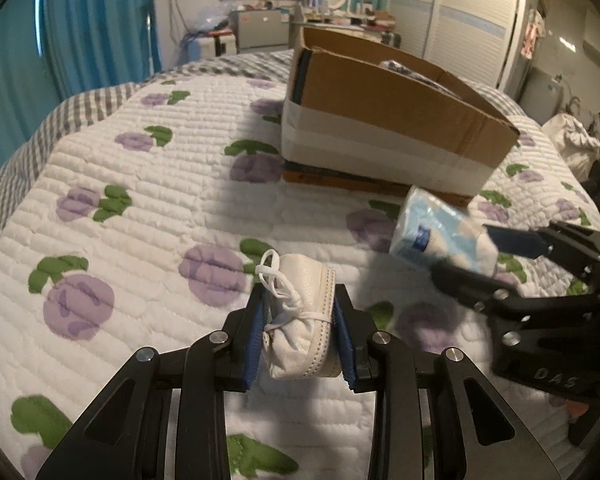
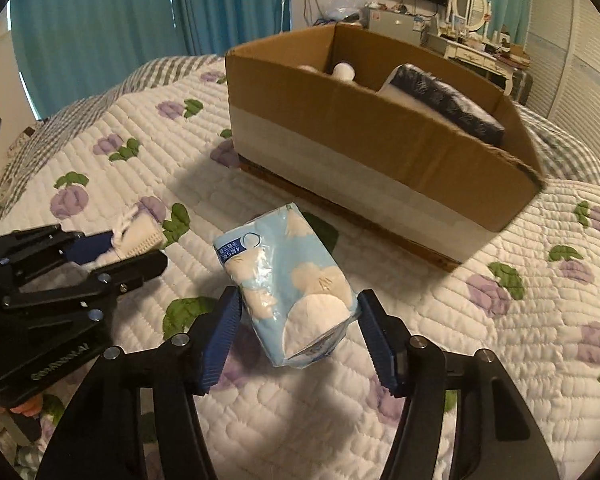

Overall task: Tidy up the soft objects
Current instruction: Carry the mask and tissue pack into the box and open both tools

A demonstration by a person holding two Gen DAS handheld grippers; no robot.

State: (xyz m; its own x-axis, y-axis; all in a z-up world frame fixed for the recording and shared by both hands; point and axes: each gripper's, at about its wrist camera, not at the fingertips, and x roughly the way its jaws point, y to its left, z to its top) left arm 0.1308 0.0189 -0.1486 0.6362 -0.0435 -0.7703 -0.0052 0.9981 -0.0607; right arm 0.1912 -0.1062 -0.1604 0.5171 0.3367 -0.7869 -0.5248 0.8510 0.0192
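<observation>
**While both loads are held, the box lies ahead and to the right**

Since each gripper is already loaded, the coming move is judged to turn on where the cardboard box (image 2: 380, 148) lies. It is seen ahead of both grippers on the quilted bed (image 1: 140, 200), standing on a flat brown base, its open top facing up and its long axis running away to the right in both views. A dark wrapped roll (image 2: 448, 100) and some white items are already inside it.

The left gripper (image 1: 300, 332) is pinched on a small white shoe (image 1: 300, 320), held by its sides between the blue pads (image 1: 256, 344), laces on the left and toe pointing forward toward the box. The right gripper (image 2: 300, 332) is closed on the near end of a light blue tissue pack (image 2: 288, 280), whose long axis points forward and slightly left; the pack is held clear of the quilt.

Seen from the left wrist, the tissue pack (image 1: 440, 232) is just in front of the box's near wall, so the right gripper is judged the nearer. A lift over the near wall would be called for, the pack probably first.
</observation>
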